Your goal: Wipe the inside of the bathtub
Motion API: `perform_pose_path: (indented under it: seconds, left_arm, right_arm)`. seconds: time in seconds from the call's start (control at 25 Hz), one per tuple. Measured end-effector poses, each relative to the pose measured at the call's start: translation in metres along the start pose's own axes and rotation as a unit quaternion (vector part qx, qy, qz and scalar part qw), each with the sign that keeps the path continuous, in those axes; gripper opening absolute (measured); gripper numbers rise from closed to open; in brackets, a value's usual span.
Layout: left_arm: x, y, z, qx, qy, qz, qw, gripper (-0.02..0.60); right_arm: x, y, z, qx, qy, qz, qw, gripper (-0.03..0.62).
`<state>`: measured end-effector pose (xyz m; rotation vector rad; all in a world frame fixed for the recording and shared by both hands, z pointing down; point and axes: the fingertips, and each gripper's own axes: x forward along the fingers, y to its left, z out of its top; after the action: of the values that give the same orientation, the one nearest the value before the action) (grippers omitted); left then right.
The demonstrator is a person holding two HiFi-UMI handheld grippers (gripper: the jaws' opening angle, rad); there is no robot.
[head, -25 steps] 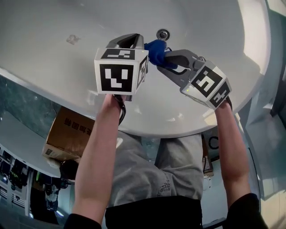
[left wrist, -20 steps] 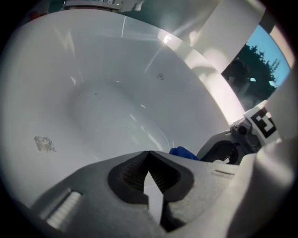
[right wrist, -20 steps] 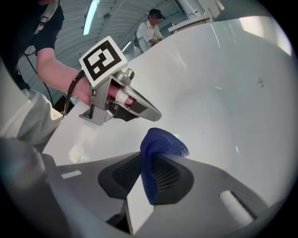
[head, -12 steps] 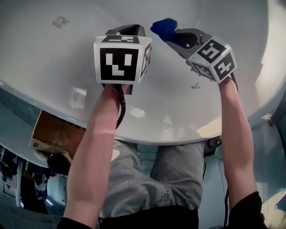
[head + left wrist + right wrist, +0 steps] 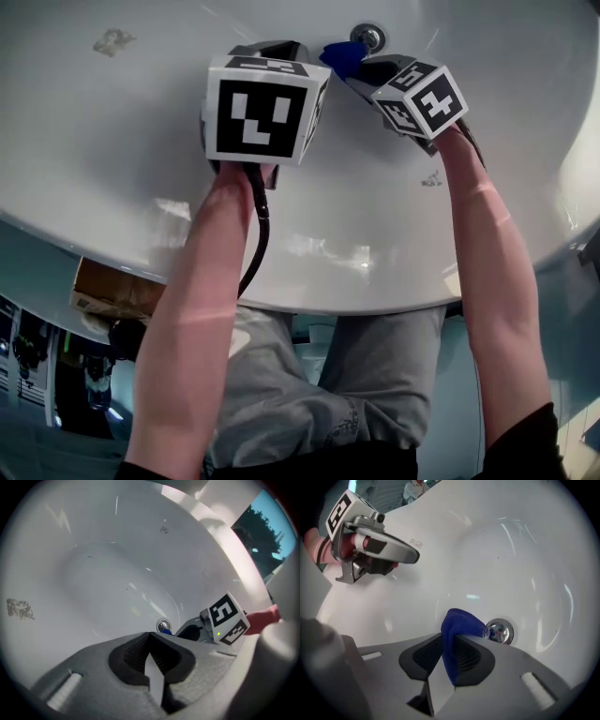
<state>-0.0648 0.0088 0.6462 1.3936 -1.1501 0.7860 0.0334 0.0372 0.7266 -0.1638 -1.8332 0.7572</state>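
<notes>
Your right gripper (image 5: pixel 449 644) is clamped tight on the blue cloth (image 5: pixel 458 623), just beside the drain (image 5: pixel 500 632) at the top centre of the head view. Your left gripper (image 5: pixel 151 639) is closed on nothing. Press the cloth flat against the bathtub (image 5: pixel 112 150). The smudge (image 5: pixel 111 40) at upper left probably needs a pass.

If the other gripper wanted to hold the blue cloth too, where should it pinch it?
Probably the puffy tip of the blue cloth that pokes out past the right gripper, next to the drain. That fold is the only free part; the rest is clamped. The left gripper, shut and empty, would need to open and come in from its own side.
</notes>
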Motion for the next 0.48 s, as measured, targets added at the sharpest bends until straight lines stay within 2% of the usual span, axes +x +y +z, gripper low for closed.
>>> perform_pose_path:
  seconds: [0.2,0.48]
  left_arm:
    - [0.005,-0.001,-0.001,-0.004,0.008,-0.011,0.9999,0.005]
    - [0.012,-0.007,-0.002,0.005,0.008,-0.029,0.9995,0.005]
  right_arm:
    - [0.020,0.008,-0.023,-0.004,0.046,0.019,0.999,0.080]
    - [0.039,0.017,-0.041,0.013,0.078,0.046,0.996,0.080]
